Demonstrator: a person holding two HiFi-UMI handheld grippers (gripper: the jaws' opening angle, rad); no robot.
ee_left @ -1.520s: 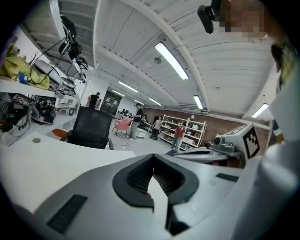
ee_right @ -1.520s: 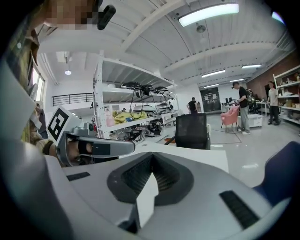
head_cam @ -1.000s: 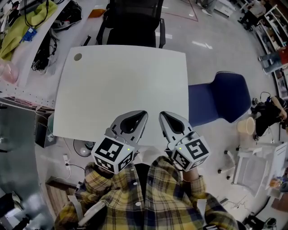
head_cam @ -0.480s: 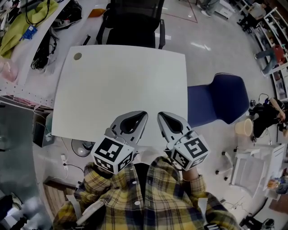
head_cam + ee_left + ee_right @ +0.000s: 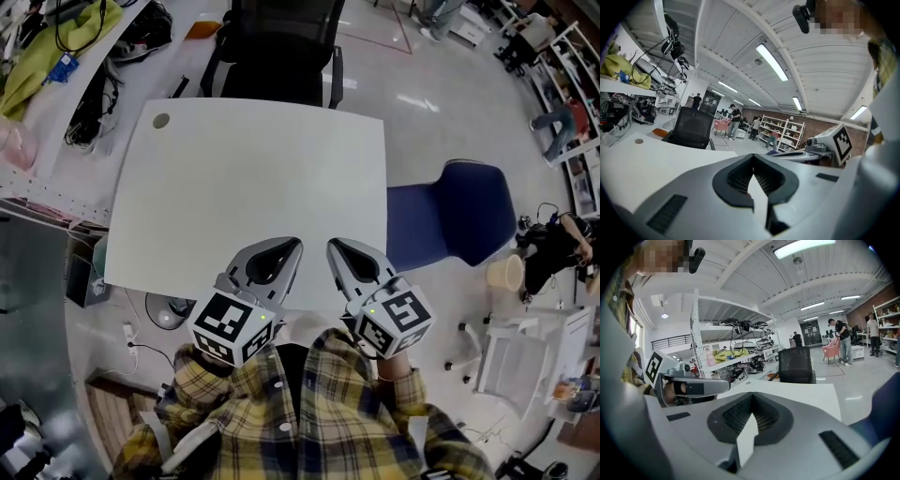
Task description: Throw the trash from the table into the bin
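Hovering closed: left gripper (image 5: 294, 243), right gripper (image 5: 333, 246)

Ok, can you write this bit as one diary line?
left gripper: shut, empty | right gripper: shut, empty | table: no trash seen

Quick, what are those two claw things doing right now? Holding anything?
Left gripper: closed, holding nothing.
Right gripper: closed, holding nothing.

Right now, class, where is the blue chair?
In the head view, the blue chair stands on the right, beside the white table's right edge.
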